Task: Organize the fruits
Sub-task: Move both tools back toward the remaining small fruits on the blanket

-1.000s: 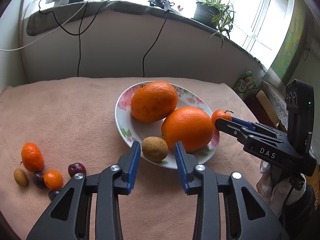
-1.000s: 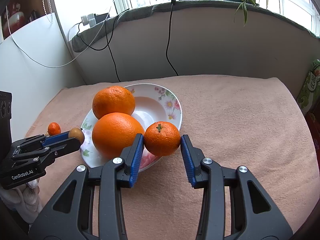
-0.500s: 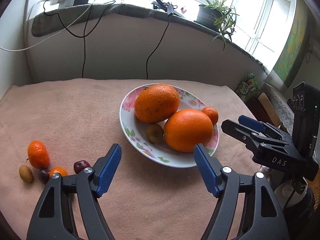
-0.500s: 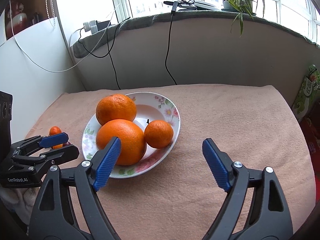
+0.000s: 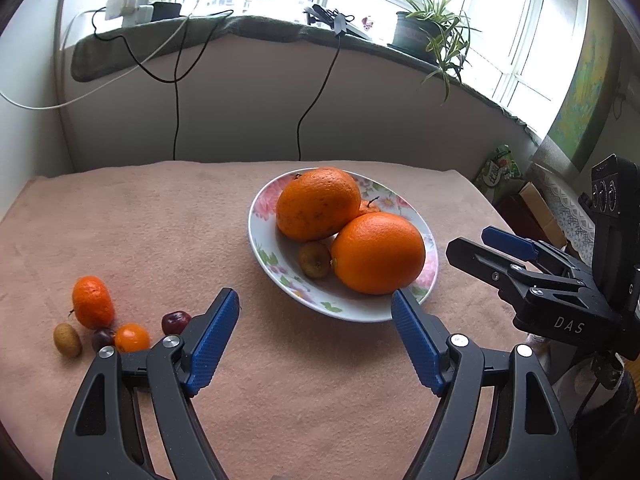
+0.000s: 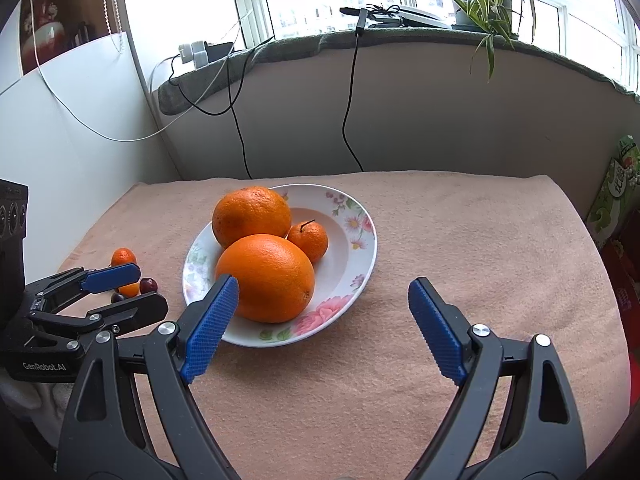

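While loose small fruits [image 5: 100, 326] lie on the counter [image 5: 160, 220] at left, a floral plate [image 5: 264, 256] holds two oranges [image 5: 378, 252], a mandarin [image 6: 308, 240] and a small brown fruit [image 5: 315, 259]. Left gripper [image 5: 316, 318] and right gripper [image 6: 324, 308] have just been opening, wide and empty. Their bodies read "GenRobot.AI" and "DAS".
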`<action>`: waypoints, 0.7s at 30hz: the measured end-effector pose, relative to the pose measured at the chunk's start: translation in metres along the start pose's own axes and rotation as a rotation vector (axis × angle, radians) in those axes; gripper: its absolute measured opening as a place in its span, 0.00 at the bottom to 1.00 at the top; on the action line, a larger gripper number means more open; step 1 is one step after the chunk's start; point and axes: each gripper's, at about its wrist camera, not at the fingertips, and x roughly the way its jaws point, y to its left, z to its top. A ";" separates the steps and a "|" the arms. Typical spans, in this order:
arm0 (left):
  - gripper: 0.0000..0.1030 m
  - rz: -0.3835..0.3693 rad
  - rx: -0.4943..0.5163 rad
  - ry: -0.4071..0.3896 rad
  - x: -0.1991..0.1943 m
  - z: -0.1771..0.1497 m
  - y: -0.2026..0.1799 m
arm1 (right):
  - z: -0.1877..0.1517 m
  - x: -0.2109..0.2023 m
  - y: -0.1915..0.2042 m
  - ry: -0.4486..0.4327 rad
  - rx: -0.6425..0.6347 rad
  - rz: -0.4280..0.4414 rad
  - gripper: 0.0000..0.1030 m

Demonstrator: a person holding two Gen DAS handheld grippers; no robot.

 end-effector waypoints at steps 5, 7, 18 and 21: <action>0.76 0.011 -0.014 -0.008 -0.008 -0.003 0.008 | -0.002 -0.007 0.011 -0.006 -0.011 0.018 0.87; 0.76 0.017 -0.018 -0.013 -0.012 -0.005 0.012 | -0.003 -0.009 0.016 -0.009 -0.014 0.027 0.87; 0.76 0.083 -0.055 -0.040 -0.036 -0.016 0.043 | -0.002 -0.012 0.047 -0.011 -0.058 0.095 0.87; 0.76 0.100 -0.078 -0.048 -0.043 -0.020 0.056 | -0.003 -0.011 0.057 -0.005 -0.073 0.118 0.87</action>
